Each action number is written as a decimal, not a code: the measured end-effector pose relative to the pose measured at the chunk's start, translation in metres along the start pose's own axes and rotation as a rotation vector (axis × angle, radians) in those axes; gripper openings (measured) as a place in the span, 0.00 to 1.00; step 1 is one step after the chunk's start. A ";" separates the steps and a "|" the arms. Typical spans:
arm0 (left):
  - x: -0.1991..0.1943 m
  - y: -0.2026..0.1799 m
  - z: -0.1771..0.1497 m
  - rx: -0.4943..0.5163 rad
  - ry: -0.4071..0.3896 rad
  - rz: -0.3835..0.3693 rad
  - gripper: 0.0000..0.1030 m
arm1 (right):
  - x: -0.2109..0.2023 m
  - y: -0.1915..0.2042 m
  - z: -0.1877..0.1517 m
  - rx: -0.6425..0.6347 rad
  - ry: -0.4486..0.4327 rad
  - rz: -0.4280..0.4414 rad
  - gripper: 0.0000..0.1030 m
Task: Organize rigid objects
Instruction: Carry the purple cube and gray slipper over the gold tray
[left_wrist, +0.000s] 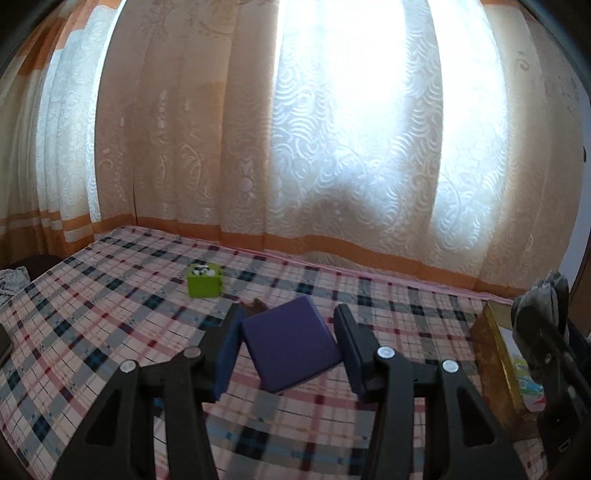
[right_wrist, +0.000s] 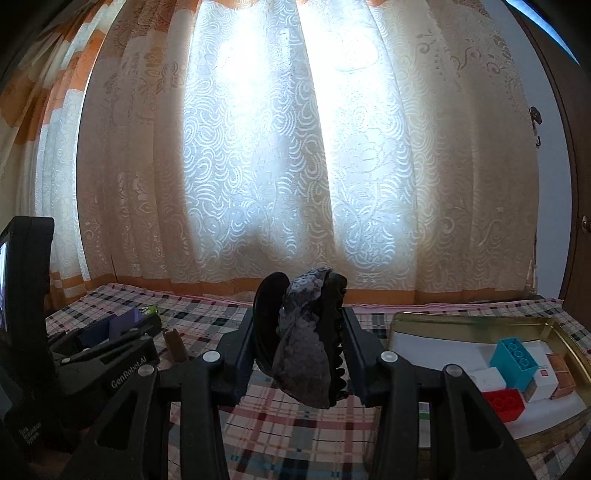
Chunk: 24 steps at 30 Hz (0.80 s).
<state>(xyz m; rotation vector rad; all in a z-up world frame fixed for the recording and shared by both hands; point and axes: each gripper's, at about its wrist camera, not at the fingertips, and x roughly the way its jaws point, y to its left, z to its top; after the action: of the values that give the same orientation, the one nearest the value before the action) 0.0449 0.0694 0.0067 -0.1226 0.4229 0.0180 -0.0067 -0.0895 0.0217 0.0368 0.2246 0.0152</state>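
Left gripper (left_wrist: 290, 343) clamped on purple block (left_wrist: 291, 343); right gripper (right_wrist: 301, 339) clamped on dark hair claw (right_wrist: 306, 339), above plaid bed (left_wrist: 110, 332) beside gold tin (right_wrist: 480, 323).

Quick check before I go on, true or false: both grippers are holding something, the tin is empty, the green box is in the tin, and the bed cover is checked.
1. Both grippers hold something. True: left gripper clamps a purple square block; right gripper clamps a dark toothed hair claw clip.
2. The gold metal tin is empty. False: a blue brick, a red brick and white boxes lie inside.
3. The lime-green box is in the tin. False: it sits on the bed.
4. The checked bed cover is plaid. True.
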 end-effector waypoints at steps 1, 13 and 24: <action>-0.002 -0.004 -0.001 0.010 -0.001 0.001 0.48 | -0.001 -0.003 0.000 0.000 0.000 -0.002 0.45; -0.010 -0.033 -0.010 0.071 -0.015 0.003 0.48 | -0.019 -0.032 -0.004 0.009 -0.008 -0.033 0.45; -0.018 -0.059 -0.017 0.095 -0.021 -0.030 0.48 | -0.033 -0.064 -0.007 0.014 -0.026 -0.076 0.45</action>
<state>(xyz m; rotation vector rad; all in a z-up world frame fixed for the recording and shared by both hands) 0.0240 0.0088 0.0058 -0.0347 0.4000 -0.0304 -0.0401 -0.1538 0.0203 0.0424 0.1999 -0.0626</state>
